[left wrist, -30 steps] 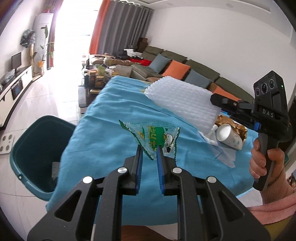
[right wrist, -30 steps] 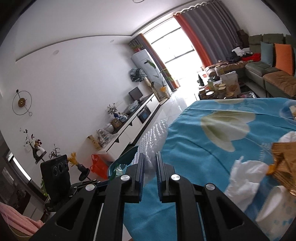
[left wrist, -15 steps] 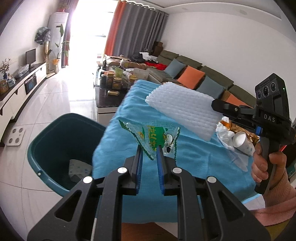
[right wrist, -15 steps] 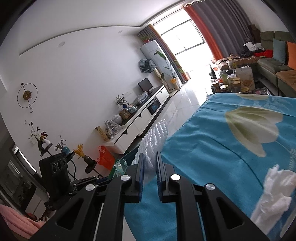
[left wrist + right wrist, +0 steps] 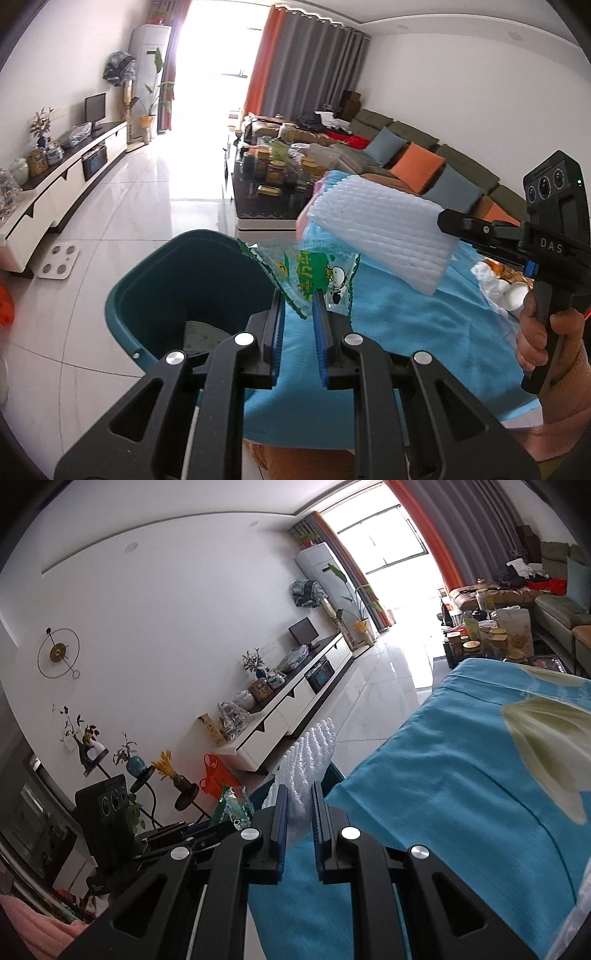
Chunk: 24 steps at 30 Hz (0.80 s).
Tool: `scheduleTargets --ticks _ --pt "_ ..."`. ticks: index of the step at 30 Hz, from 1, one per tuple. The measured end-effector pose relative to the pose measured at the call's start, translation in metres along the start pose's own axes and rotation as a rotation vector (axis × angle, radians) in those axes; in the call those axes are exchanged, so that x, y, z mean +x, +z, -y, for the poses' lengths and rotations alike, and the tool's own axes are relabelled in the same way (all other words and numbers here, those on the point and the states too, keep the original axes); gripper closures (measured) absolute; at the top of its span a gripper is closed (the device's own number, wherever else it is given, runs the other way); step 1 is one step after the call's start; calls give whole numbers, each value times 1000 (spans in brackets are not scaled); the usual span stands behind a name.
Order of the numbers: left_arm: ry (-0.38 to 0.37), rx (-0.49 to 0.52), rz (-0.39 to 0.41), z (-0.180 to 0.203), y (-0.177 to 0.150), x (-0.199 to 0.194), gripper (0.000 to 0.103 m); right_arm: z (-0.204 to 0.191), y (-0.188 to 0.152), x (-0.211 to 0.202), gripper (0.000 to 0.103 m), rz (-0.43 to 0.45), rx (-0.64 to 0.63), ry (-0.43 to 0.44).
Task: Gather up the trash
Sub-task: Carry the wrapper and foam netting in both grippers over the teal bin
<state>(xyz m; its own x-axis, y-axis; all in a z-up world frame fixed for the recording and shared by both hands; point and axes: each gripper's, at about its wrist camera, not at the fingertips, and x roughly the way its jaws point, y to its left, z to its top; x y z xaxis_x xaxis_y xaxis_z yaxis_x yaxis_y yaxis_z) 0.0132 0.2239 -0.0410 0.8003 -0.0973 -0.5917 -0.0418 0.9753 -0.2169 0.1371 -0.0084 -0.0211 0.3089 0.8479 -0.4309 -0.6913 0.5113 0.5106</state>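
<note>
The left gripper point(image 5: 299, 295) is clamped on a green snack wrapper point(image 5: 308, 275), held above the near edge of the teal bin point(image 5: 155, 291); the right gripper point(image 5: 299, 797) pinches a white foam sheet point(image 5: 380, 236) over the table's blue cloth point(image 5: 406, 325). Crumpled tissue point(image 5: 487, 277) and a paper cup point(image 5: 517, 295) lie on the cloth behind it.

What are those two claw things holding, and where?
Left gripper pinches the green snack wrapper by its lower edge; right gripper clamps the white foam sheet by one end.

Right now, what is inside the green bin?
In the bin, one pale, speckled piece of trash lies at the bottom. The left claw and its wrapper cover the rest.
</note>
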Motion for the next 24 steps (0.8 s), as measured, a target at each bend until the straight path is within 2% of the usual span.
scheduleTargets --ticks 24 --pt "114 -82 -62 -47 -6 25 87 -21 14 76 92 -107 -36 -25"
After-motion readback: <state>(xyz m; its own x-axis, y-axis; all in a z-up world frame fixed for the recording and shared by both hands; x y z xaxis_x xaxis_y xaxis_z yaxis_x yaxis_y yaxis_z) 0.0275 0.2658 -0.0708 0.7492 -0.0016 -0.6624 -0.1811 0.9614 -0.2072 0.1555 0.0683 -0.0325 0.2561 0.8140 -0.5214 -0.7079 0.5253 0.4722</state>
